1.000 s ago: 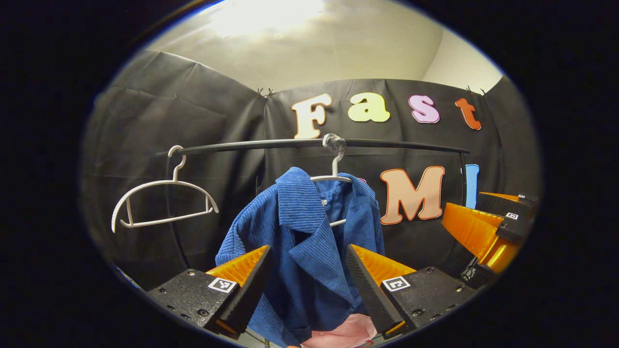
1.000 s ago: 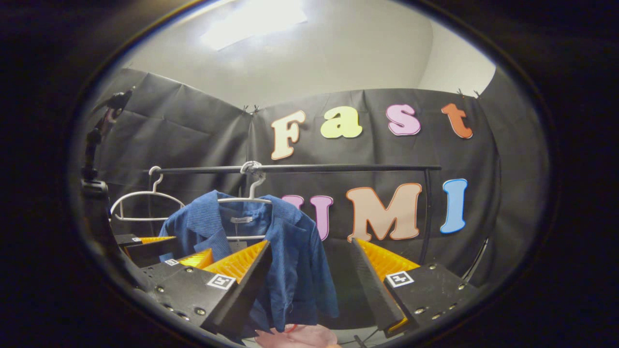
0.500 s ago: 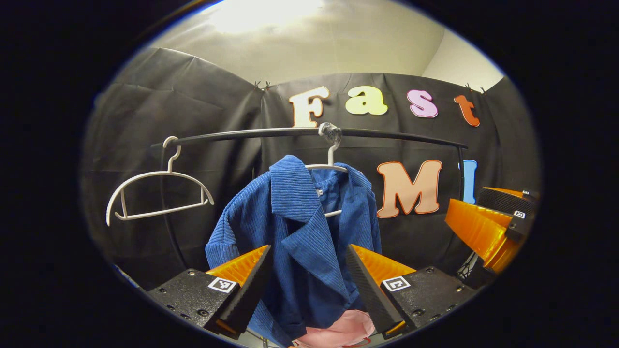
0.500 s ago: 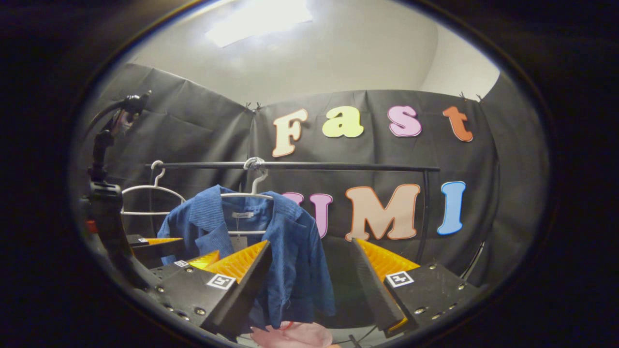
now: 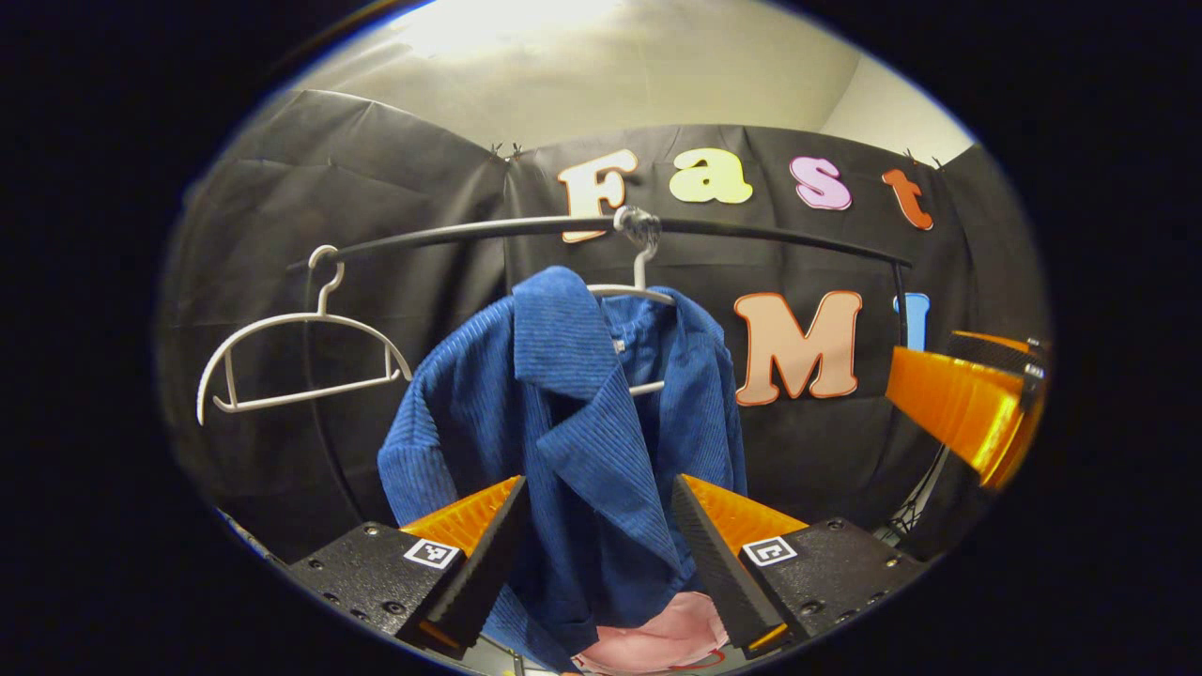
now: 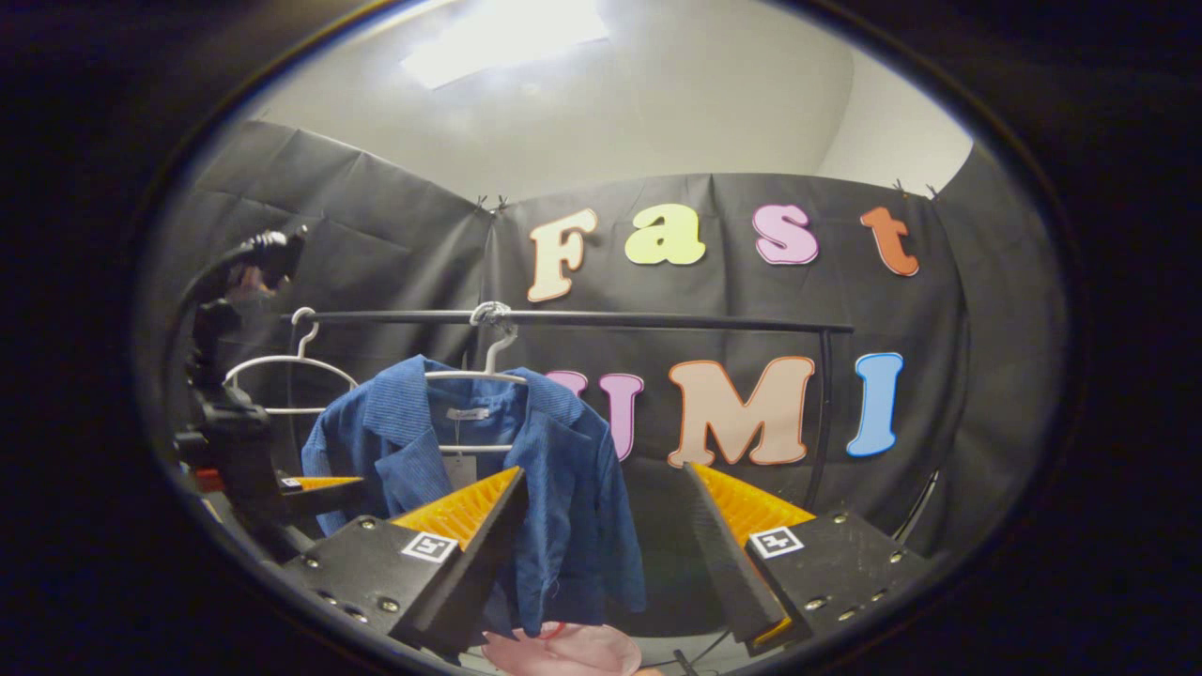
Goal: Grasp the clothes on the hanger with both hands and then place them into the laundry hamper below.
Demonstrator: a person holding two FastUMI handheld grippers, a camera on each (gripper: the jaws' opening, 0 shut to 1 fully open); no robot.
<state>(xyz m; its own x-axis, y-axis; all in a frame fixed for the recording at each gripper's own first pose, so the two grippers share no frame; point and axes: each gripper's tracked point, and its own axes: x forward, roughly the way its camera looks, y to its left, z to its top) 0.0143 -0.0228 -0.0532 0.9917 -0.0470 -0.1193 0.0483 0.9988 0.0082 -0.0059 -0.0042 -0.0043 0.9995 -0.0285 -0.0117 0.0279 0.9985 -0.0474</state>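
Both claws had closed in on the jacket (image 5: 573, 441), which hung from its hanger (image 5: 639, 282) on the rail (image 5: 751, 235). Left claw (image 5: 596, 535) and right claw (image 6: 606, 535) were released, gripping nothing. Each should ideally clench one shoulder before lifting.

Blue jacket (image 5: 573, 441): ribbed, corduroy-like cloth, matt. Hangers: white hanger (image 5: 300, 361) smooth, plastic-looking. Rail (image 5: 751, 235): dark, smooth, slight sheen. Left gripper (image 5: 593, 554) fingers (image 5: 723, 526): glossy orange ridged plastic, matt black textured pads. Pink cloth (image 5: 657, 643) below: soft, matt.
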